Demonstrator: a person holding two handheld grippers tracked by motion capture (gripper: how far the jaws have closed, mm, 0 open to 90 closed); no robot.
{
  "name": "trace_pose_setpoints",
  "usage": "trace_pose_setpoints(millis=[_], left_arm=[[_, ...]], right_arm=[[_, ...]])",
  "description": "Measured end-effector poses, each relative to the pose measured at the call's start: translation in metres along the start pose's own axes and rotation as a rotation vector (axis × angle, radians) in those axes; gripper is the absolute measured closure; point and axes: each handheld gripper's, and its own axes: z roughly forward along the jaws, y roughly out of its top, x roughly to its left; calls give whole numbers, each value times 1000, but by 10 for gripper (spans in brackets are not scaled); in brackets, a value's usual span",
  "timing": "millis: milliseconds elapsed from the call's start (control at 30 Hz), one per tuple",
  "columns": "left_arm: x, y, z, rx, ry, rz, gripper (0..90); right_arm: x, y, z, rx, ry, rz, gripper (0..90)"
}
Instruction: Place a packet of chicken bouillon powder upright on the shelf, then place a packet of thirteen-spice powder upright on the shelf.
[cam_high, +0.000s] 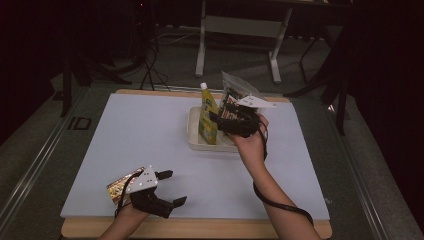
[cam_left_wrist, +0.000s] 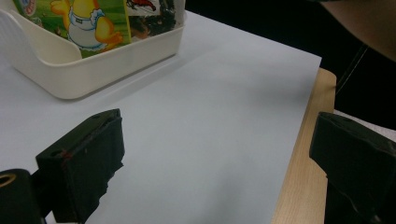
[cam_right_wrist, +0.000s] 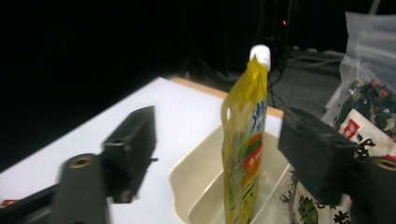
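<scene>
Left gripper (cam_high: 172, 187) nearest, near table edge, jaws spread, empty; snack packet (cam_high: 118, 186) just left of it. My right gripper (cam_right_wrist: 219, 154) over white bin (cam_high: 193, 131), jaws released around upright yellow spout pouch (cam_right_wrist: 245, 140), judged just placed inside. Clear bag (cam_high: 235, 87) stands behind.

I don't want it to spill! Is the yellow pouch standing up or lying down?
Standing up. The yellow pouch stands in the white bin with its white cap pointing up, between the open jaws of the right gripper.
</scene>
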Motion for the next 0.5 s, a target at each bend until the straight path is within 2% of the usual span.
trace_pose_setpoints(millis=[67,167,267,433,500], left_arm=[[0,1,0,9,0,6,35],[1,3,-1,-3,-9,-2,36],[0,7,-2,-9,-22,1,36],[-1,14,-6,2,-48,-6,36],[-3,16,-7,13,-44,10,35]], right_arm=[[1,0,-6,-5,17,-18,132],[4,-2,-19,8,54,-43,117],[6,-7,-31,11,82,-52,135],[11,-18,-53,29,109,-107,144],[12,-22,-61,36,120,-120,145]])
